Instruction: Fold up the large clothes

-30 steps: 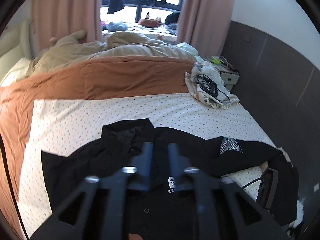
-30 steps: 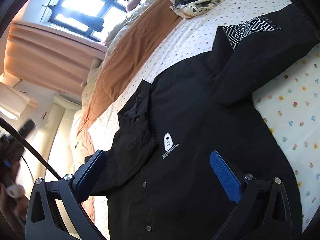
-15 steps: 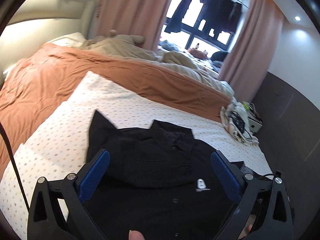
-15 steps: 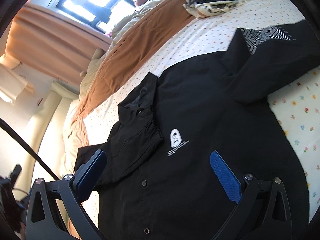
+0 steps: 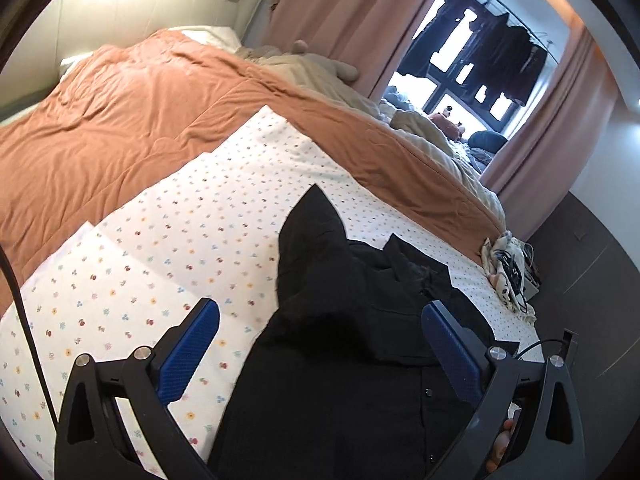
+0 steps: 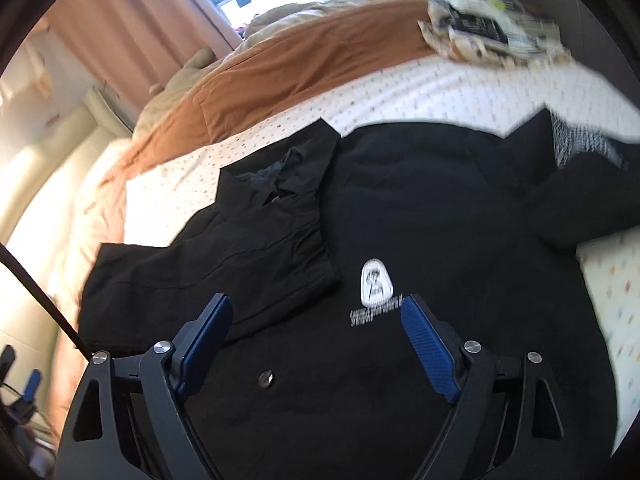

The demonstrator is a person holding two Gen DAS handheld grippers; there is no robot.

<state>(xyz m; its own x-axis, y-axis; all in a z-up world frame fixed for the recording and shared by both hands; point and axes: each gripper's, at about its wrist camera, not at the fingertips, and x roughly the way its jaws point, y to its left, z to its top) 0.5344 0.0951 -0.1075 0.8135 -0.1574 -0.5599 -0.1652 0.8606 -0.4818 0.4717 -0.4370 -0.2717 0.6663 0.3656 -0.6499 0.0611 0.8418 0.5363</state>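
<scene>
Your left gripper (image 5: 316, 344), jaws wide and empty, hovers nearer the black button-front shirt's (image 5: 344, 320) folded-in sleeve; the right gripper (image 6: 316, 332), equally wide, faces its chest.

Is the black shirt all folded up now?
Not yet. One sleeve lies folded over the black shirt, but its other sleeve is spread on the flowery sheet.

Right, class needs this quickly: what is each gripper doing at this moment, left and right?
Left gripper: open, holding nothing, over the black shirt.
Right gripper: open, holding nothing, over the shirt's front.
</scene>
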